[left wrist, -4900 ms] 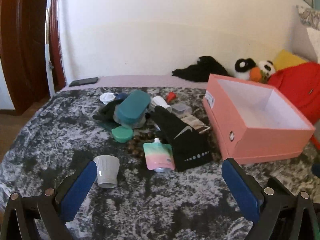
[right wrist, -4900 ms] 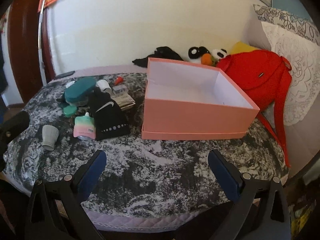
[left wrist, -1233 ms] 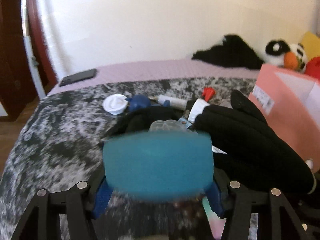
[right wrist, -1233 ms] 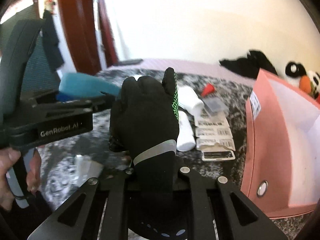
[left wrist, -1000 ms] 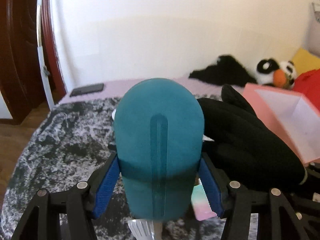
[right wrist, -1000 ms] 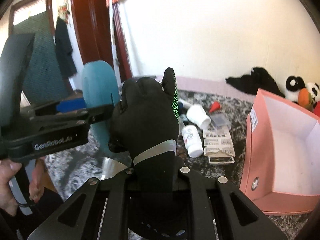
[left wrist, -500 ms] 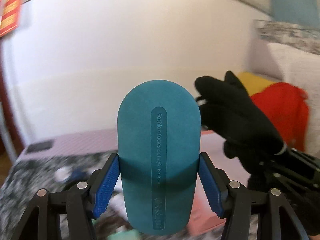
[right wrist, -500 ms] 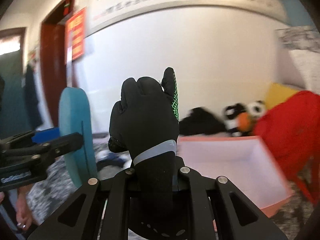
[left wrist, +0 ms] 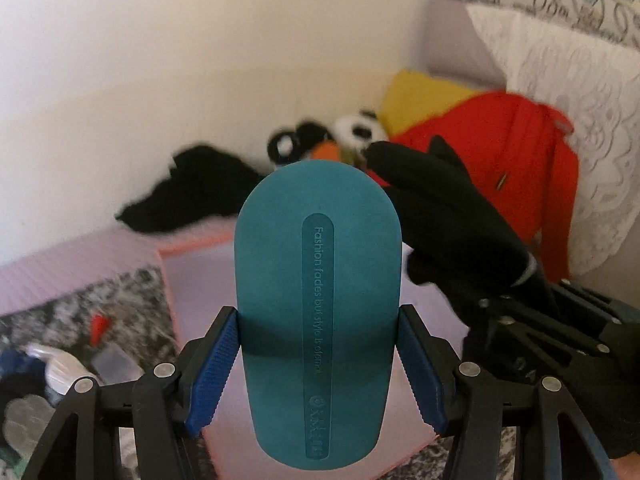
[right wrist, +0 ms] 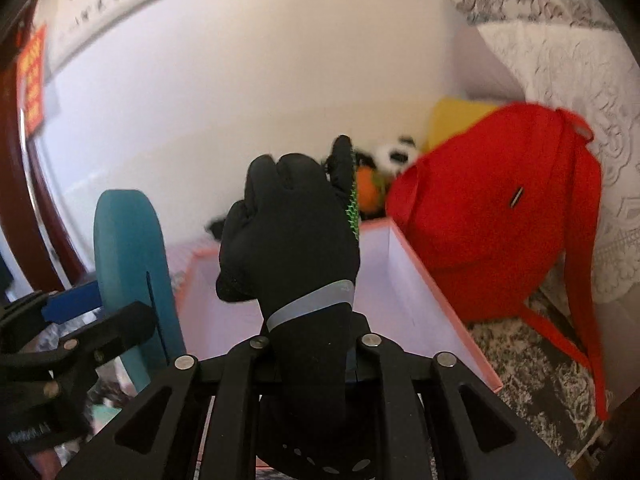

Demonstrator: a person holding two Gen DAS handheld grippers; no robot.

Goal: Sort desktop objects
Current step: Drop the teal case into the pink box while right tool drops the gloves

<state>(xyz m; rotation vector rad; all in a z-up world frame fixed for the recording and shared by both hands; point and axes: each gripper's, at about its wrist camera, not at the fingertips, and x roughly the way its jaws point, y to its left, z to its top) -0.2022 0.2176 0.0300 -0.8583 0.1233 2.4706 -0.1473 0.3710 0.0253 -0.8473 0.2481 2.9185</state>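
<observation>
Fingers: left gripper (left wrist: 318, 372) pinches the teal oval case (left wrist: 318, 304); right gripper (right wrist: 310, 356) clamps the black fabric glove (right wrist: 292, 232). Both over the empty pink cardboard box (right wrist: 404, 280); small clutter (left wrist: 60, 372) unsorted.

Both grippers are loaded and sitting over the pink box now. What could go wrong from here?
1. The left gripper pinches only the lower part of the teal case, which sticks up tall; it may pivot or slip.
2. The black glove in the right gripper hangs right beside the case; the two could bump over the pink box.
3. The limp glove may drape over the box wall.
</observation>
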